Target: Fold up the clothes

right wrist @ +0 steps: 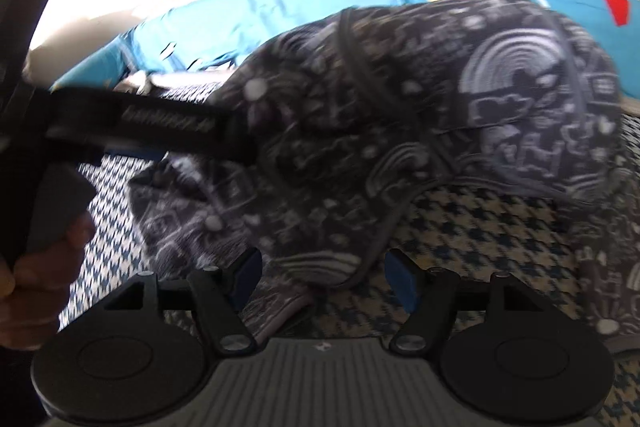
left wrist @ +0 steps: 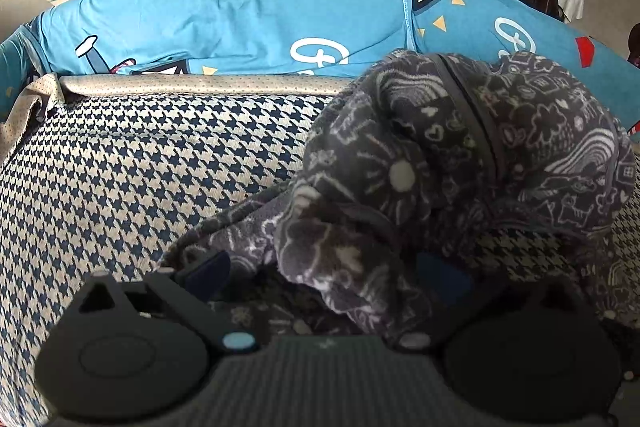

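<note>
We have the dark grey fleece garment printed with white doodles heaped in a rumpled mound on the houndstooth-patterned bed cover, a blue cartoon-print pillow behind it. It is bunched rather than spread, so we judge the fold barely begun. Our left tool sits low at the heap's near edge with cloth draped over the gap between its fingers; they stand apart, gripping nothing we can see. Our right tool also gapes, a grey-bound hem hanging between its blue pads, not pinched.
</note>
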The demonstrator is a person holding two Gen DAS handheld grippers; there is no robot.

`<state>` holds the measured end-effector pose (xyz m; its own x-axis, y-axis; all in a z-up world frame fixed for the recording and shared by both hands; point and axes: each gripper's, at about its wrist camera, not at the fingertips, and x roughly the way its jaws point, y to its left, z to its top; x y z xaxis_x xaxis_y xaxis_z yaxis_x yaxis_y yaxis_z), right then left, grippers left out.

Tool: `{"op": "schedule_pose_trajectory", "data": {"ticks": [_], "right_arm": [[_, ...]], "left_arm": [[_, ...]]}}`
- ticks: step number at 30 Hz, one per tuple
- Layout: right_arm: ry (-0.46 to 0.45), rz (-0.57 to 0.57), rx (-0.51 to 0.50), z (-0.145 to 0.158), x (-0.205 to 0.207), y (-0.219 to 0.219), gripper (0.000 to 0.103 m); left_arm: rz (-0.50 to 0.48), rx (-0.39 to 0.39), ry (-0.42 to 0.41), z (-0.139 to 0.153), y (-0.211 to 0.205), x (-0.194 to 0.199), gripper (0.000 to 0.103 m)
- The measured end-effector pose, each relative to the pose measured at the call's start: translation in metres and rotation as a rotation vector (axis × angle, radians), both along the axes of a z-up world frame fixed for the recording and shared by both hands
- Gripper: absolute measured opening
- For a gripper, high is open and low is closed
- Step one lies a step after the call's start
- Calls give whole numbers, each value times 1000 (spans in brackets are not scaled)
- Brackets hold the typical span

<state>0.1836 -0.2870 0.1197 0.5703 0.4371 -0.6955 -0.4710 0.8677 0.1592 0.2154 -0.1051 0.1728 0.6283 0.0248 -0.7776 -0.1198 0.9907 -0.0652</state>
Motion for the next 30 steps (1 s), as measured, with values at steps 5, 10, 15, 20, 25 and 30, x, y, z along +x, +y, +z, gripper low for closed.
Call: {"op": "schedule_pose_trajectory", "data": {"ticks": [5, 10, 15, 20, 25, 30], "right_arm": [[-8, 36, -21, -8, 2, 16, 74], [-25, 11, -65, -19, 11, 30, 74], [-30, -5, -75, -28, 18, 40, 64], [1, -64, -32, -27, 27, 35, 19], [-32, -102, 9, -6, 22, 20, 13], [-85, -68, 22, 17, -2, 8, 13]], "left_arm": [[21, -27, 19, -4, 11, 6, 103], [33, -77, 40, -8, 21, 7, 103], [28, -100, 19, -5, 32, 2, 103], [34, -100, 10, -3, 44, -4, 103], [31, -80, 13, -4, 49, -7, 103], [27, -77, 18, -5, 48, -7, 103]]}}
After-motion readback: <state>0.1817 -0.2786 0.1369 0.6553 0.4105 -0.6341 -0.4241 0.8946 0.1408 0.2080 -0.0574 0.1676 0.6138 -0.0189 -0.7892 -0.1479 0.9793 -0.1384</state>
